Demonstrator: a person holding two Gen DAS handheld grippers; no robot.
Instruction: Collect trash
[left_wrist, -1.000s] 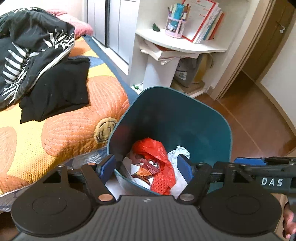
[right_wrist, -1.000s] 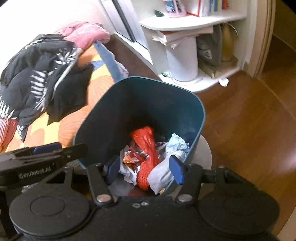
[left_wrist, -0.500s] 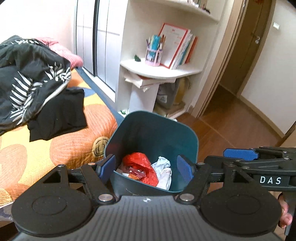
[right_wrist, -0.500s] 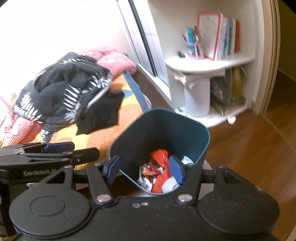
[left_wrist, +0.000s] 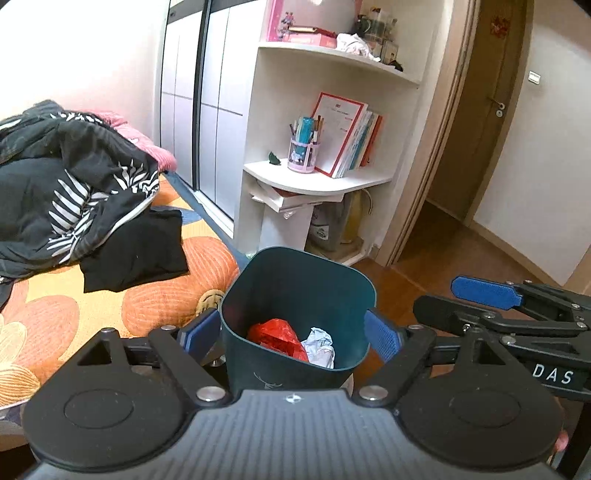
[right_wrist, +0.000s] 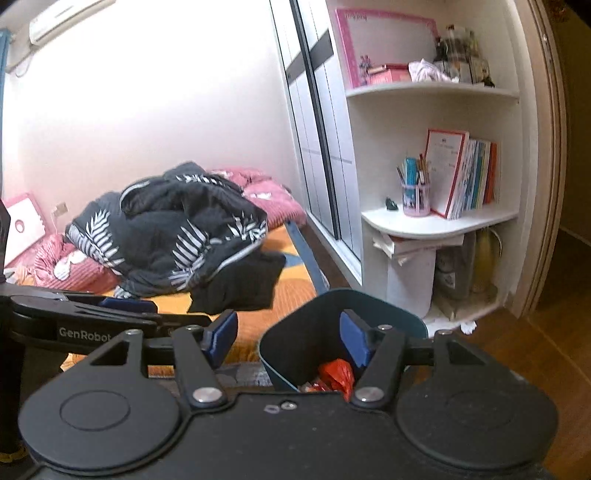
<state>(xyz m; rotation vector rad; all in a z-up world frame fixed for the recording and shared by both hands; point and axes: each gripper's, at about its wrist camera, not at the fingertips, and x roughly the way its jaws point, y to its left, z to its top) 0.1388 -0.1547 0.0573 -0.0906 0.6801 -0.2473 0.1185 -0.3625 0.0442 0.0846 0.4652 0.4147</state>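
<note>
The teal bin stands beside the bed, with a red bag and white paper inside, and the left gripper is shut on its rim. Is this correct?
Not quite. The left gripper is open: in the left wrist view its blue pads stand apart from the teal bin. The red bag and white paper lie inside.

One dark teal bin (left_wrist: 299, 295). Inside, one red bag (left_wrist: 279, 334) and one crumpled white paper (left_wrist: 319, 345). Two grippers, each with two blue pads: the left gripper (left_wrist: 291, 332) and the right gripper (right_wrist: 288, 339). One bed (left_wrist: 55, 317) with one black leaf-print blanket (left_wrist: 74, 184), one plain black cloth (left_wrist: 136, 251) and one pink blanket (right_wrist: 273, 203). One white shelf unit (left_wrist: 321, 181) with one pink pen cup (left_wrist: 303, 155). One row of books (left_wrist: 354, 144), too tight to count. One brown door (left_wrist: 491, 110).
</note>
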